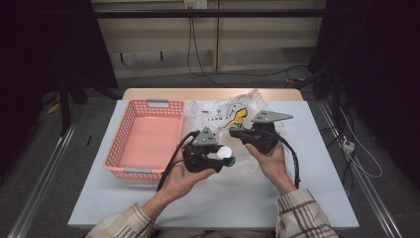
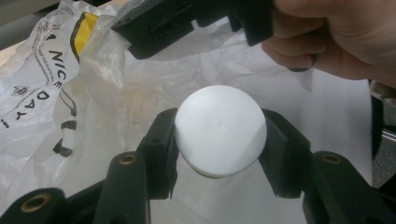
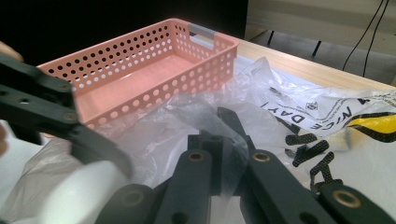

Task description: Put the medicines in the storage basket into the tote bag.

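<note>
My left gripper [image 1: 224, 156] is shut on a white round-topped thing [image 1: 226, 151], held just above the table in front of the bag. In the left gripper view its pads [image 2: 163, 140] press both sides of that white thing [image 2: 219, 123]. My right gripper [image 1: 233, 131] points left and is shut on the film of a crumpled clear plastic bag [image 1: 233, 111] with black and yellow print. In the right gripper view the closed jaws [image 3: 223, 140] pinch the bag [image 3: 289, 102], with the left gripper's finger [image 3: 93, 149] and the blurred white thing [image 3: 79, 196] at the left.
An empty pink perforated basket [image 1: 121, 144] stands left of the bag, also seen from the right gripper [image 3: 140, 79]. Everything rests on a white board [image 1: 297, 188] over a wooden tabletop. Cables trail from both grippers toward the person's sleeves at the front edge.
</note>
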Motion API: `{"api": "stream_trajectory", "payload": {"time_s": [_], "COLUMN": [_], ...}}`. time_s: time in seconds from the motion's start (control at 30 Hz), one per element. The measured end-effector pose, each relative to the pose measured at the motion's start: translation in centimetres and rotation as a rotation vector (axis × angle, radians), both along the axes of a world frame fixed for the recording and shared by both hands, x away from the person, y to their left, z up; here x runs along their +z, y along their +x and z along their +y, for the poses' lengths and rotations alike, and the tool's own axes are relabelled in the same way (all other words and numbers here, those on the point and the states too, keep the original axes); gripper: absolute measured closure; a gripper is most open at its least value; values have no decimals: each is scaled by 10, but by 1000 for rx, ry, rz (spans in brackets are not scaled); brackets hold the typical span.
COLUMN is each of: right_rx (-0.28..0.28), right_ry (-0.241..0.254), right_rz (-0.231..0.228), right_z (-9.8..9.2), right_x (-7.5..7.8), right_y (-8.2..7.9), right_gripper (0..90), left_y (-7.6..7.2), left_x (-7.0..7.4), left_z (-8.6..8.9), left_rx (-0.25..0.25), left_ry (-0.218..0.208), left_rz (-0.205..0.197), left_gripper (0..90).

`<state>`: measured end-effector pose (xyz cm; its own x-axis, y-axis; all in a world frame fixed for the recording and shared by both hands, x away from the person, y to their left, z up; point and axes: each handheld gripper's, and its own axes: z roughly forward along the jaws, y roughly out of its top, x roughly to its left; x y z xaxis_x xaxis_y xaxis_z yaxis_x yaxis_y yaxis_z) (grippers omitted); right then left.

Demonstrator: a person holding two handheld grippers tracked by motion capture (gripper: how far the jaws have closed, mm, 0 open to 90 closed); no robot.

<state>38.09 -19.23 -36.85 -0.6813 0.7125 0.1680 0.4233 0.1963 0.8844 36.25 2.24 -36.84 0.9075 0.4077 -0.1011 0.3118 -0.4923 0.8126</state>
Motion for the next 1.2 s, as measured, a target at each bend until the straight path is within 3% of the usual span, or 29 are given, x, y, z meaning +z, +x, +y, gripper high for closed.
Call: {"api": "stream_trajectory", "payload": {"time_s": [0.13, 0.23, 0.6, 0.87, 1.13, 1.2], "right_rx": [-4, -5, -5, -7, -13, -12], "right_ry": [5, -2, 0, -11, -21, -27], "right_rz": [14, 21, 55, 63, 82, 91], "right_z": [-1, -1, -2, -3, -6, -6], "right_x": [-4, -6, -16, -19, -26, -29], "right_y": [0, -1, -4, -6, -8, -8], "right_gripper": [900, 900, 900, 900, 900, 900], "left_y": [16, 20, 34, 39, 46, 49], "left_x": [-19, -24, -51, -59, -73, -74], "left_z": [-9, -12, -31, -35, -39, -39], "left_rx": [44, 52, 96, 120, 146, 148], "left_ry": [22, 17, 74, 61, 87, 73], "left_rz": [37, 46, 64, 80, 92, 91], "left_gripper": [511, 510, 509, 508, 507, 505]}}
